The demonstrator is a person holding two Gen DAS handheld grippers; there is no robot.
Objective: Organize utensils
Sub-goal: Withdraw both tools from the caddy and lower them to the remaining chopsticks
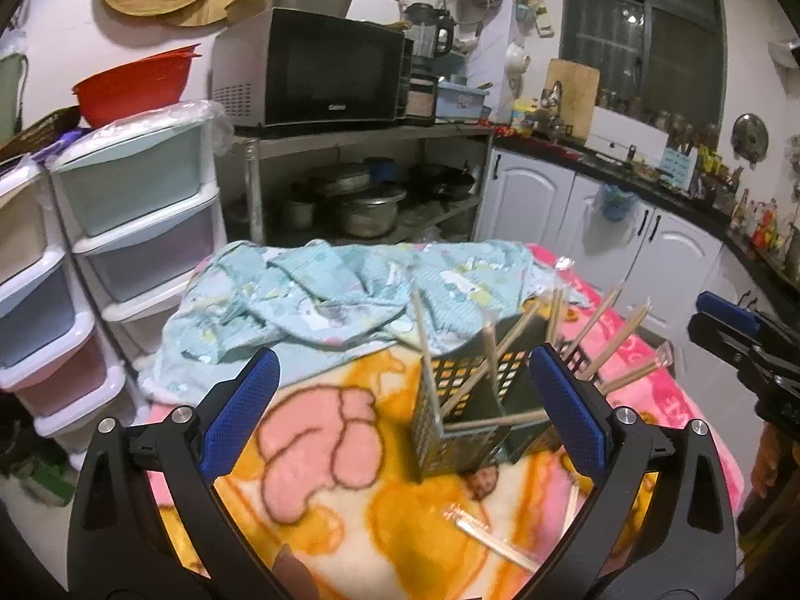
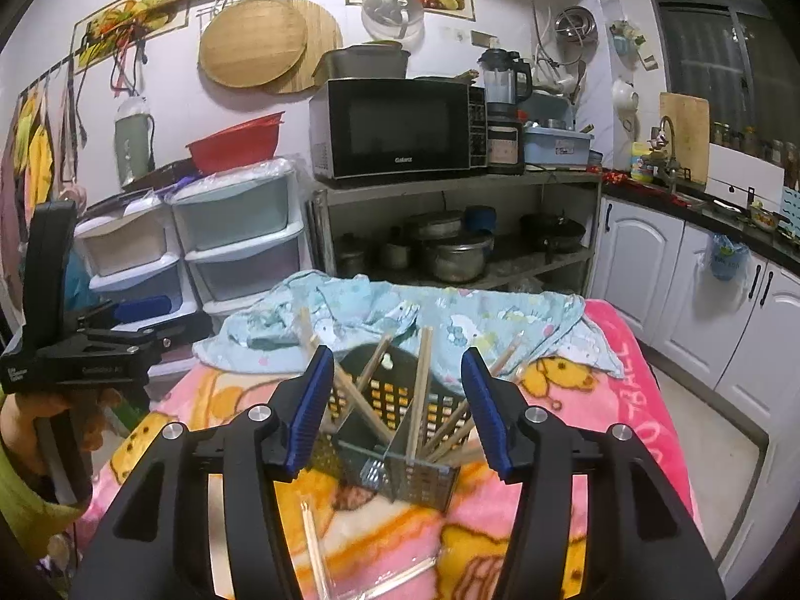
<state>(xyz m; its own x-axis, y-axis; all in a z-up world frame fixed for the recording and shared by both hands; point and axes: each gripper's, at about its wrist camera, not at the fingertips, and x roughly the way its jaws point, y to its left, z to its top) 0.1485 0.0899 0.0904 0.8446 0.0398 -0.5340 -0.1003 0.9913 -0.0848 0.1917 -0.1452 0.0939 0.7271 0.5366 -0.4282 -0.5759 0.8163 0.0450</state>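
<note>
Now both grippers, left (image 1: 402,402) and right (image 2: 397,402), open, empty. Sticks (image 2: 320,545) at 6 o'clock of basket (image 2: 400,450): light, thin, slippery wrap; pinch middle.

- Left black plastic gripper (image 1: 400,402): blue textured finger pads (image 1: 567,407), silver round screws.
- Right black plastic gripper (image 2: 397,407): matching blue ribbed pads (image 2: 482,412).
- Bare-skinned hand (image 2: 35,417), yellow-green sleeve.

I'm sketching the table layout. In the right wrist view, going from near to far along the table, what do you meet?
Wrapped chopsticks → utensil basket holding chopsticks → blue cloth at the far edge.
</note>
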